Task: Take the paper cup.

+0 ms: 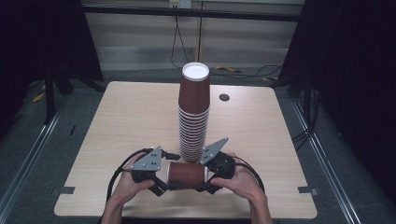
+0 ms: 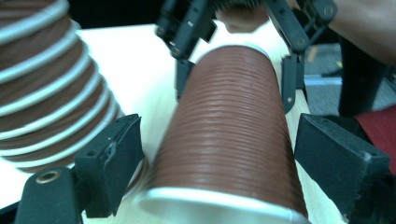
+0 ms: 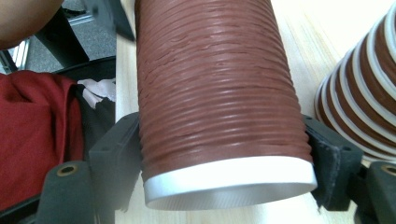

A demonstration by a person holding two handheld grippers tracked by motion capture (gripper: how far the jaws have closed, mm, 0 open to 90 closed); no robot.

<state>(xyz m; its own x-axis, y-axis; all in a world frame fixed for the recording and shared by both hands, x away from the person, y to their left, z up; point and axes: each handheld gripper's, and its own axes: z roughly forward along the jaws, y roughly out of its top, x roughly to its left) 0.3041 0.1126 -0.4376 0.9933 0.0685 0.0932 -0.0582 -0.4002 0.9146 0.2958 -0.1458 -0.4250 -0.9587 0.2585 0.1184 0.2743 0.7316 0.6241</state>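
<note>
A brown ribbed paper cup [image 1: 187, 175] lies on its side near the table's front edge, white rim toward the person's right. My right gripper [image 1: 209, 183] is shut on its rim end; both pads press the cup [image 3: 215, 93] in the right gripper view, around the gripper's middle [image 3: 222, 140]. My left gripper [image 1: 164, 184] is open around the base end. Its jaws flank the cup [image 2: 229, 130] with a thin gap at the left pad [image 2: 116, 158]. The right gripper [image 2: 236, 70] grips the far end there.
A tall stack of upturned brown cups [image 1: 194, 112] stands mid-table just behind the grippers, close to both [image 2: 42, 84] [image 3: 364, 93]. The wooden table [image 1: 130, 112] has a cable hole [image 1: 224, 97] at the back. Red cloth [image 3: 37, 140] lies below the front edge.
</note>
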